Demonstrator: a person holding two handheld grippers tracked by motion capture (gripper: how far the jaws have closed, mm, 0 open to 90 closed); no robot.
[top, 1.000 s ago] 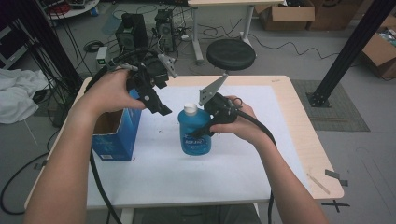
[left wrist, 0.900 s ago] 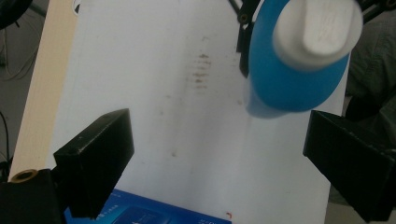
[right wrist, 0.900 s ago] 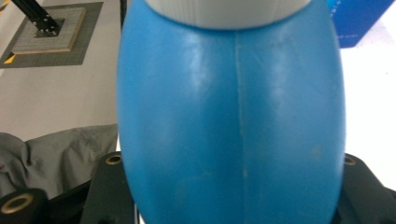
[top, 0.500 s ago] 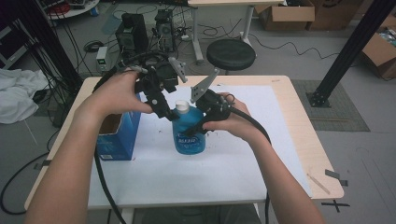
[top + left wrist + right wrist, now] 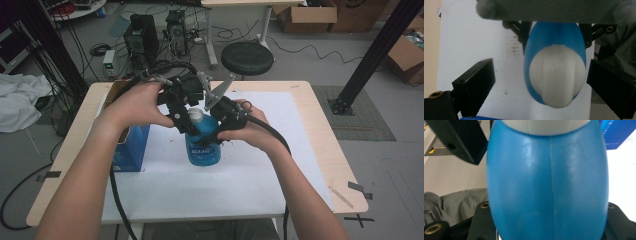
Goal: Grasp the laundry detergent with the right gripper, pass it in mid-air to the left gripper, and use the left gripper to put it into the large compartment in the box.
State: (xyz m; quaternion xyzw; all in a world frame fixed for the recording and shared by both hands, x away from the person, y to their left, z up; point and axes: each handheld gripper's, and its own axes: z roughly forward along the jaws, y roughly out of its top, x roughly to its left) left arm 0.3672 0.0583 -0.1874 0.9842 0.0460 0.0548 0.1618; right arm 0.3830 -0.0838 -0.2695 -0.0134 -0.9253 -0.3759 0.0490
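Blue bottle [image 5: 202, 145] in right gripper [image 5: 220, 131]; left gripper [image 5: 186, 116] open-jawed astride its white cap [image 5: 556, 75]

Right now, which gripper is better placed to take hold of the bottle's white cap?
Left. The left gripper has its open jaws either side of the white cap, not yet touching. The right gripper is already clamped on the blue bottle, steadying it.

A blue carton [image 5: 131, 149] is stood at the left of a wooden bench [image 5: 330, 155], beside a white sheet [image 5: 240, 175]. Beyond it, a black round stool [image 5: 247, 58], electronic units [image 5: 142, 37] and cardboard boxes [image 5: 305, 15] are seen on the floor; white cloth [image 5: 17, 100] is heaped at left.
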